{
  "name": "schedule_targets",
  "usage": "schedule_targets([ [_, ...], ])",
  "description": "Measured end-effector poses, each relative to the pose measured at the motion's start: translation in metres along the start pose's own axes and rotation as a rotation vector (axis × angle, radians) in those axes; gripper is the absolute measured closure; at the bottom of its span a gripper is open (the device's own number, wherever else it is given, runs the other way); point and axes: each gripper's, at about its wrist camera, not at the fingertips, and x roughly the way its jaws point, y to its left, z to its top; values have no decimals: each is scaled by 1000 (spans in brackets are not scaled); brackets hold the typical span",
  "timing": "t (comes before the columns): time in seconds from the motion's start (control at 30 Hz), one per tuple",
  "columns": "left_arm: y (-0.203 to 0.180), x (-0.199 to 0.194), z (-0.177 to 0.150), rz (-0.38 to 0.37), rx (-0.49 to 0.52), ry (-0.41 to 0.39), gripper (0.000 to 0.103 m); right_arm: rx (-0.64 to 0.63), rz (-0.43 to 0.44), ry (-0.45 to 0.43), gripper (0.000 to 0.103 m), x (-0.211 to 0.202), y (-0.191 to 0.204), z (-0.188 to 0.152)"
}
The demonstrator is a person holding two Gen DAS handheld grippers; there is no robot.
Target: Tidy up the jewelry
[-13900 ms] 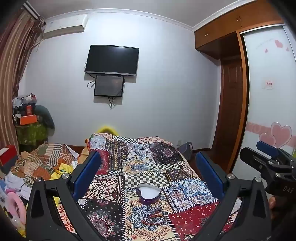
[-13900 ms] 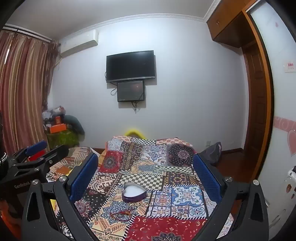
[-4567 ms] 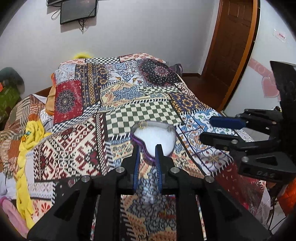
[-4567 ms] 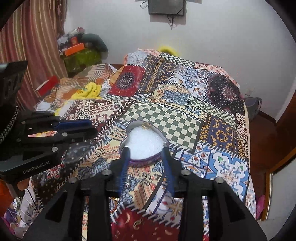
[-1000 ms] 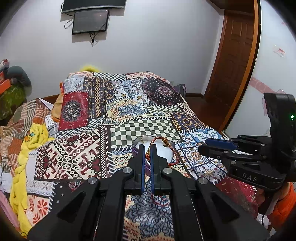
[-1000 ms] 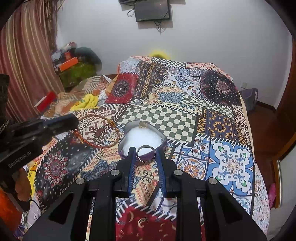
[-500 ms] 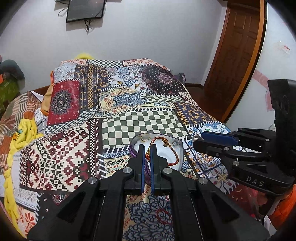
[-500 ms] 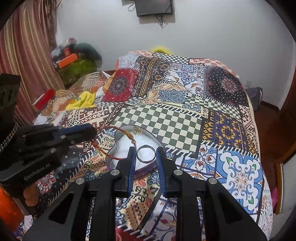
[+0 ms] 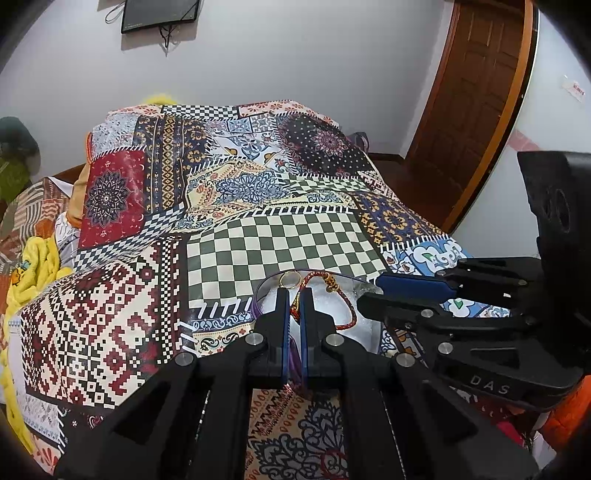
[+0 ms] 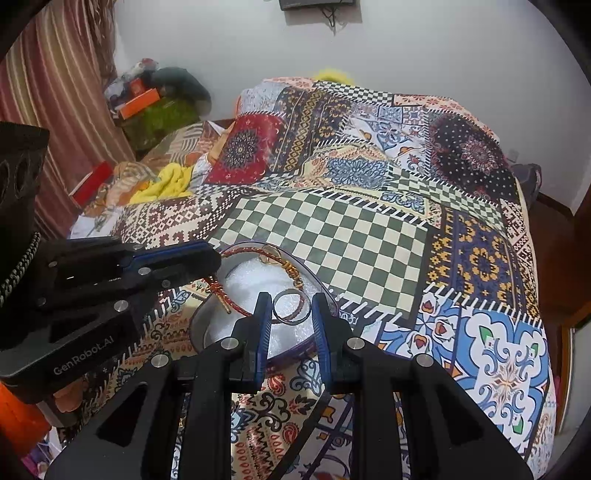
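Note:
A purple heart-shaped box (image 10: 207,317) with white lining lies on the patchwork bedspread (image 10: 332,236). My left gripper (image 9: 294,295) is shut on a red cord bracelet (image 9: 341,295) with gold beads, which hangs into the box; the bracelet also shows in the right wrist view (image 10: 225,295). My right gripper (image 10: 290,302) is shut on a silver bangle (image 10: 291,306) held over the box. A small gold ring (image 9: 289,279) lies at the box's far rim.
The bedspread (image 9: 280,236) covers the bed. A yellow cloth (image 9: 33,273) and heaped clothes (image 10: 122,184) lie off its left side. A wooden door (image 9: 476,103) stands at right, curtains (image 10: 55,96) at left, a wall screen (image 9: 159,14) behind.
Both grippers have come down and forward over the box. The red bracelet has lowered into the box; the bangle is nearer the lining.

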Motion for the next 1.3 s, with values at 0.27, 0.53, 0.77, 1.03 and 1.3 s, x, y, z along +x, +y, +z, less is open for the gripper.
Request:
schedule_targets([
  [0.27, -5, 3, -3, 12, 26, 3, 100, 4, 11, 41, 83, 12, -4, 0],
  [0.53, -6, 3, -3, 22, 26, 6, 100, -13, 2, 53, 83, 15, -2, 1],
  [0.77, 0, -5, -3, 28, 2, 6, 100, -64, -15, 70, 83, 16, 9, 1],
  [1.03, 6, -19, -6, 59, -23, 3, 95, -103, -60, 52, 82, 5, 22, 2],
  [1.3, 1, -46, -10, 70, -13, -19, 78, -94, -77, 21, 82, -20, 29, 0],
])
